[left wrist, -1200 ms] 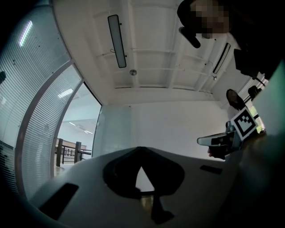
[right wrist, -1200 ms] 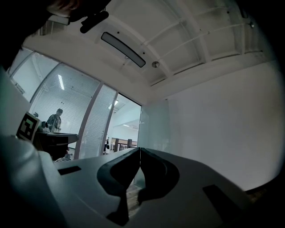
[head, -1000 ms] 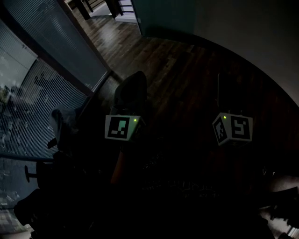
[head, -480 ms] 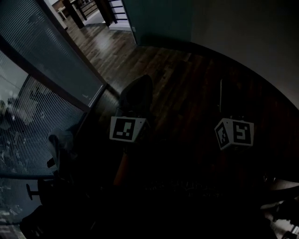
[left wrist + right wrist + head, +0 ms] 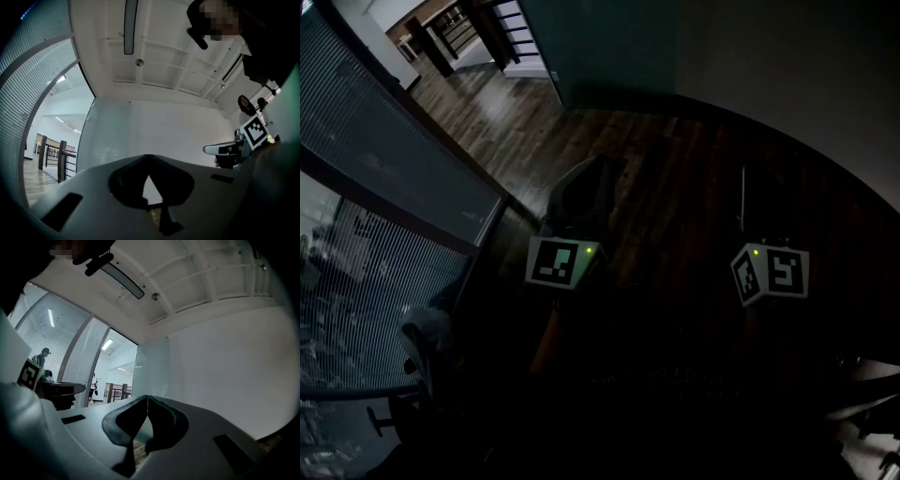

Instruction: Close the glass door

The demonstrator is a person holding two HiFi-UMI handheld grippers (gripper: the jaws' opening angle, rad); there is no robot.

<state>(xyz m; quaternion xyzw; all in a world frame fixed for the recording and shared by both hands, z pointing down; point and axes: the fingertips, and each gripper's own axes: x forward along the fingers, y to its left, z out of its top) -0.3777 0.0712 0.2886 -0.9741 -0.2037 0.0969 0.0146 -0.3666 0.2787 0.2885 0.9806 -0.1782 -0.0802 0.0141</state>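
- The left gripper (image 5: 148,157) has its jaws together, tips meeting, with nothing between them.
- The right gripper (image 5: 147,398) likewise has its jaws pressed together and empty.
- The head view is dim. Both grippers are held over a dark wooden floor (image 5: 656,159), well apart from each other, and each marker cube shows a small green light.
- The glass door (image 5: 600,47) stands at the far end of the floor, ahead of the left gripper. It is a tall greenish pane with a white wall (image 5: 225,371) just to its right.
- Neither gripper touches the door; both are well short of it.
- To the left of the door, the gripper views show an opening into a bright hallway with a dark railing (image 5: 54,159).
- A glazed wall with slatted blinds (image 5: 375,187) runs along the left side, from near to far.
- In the left gripper view, the right gripper shows at the right edge, and a long ceiling light (image 5: 130,23) hangs overhead.
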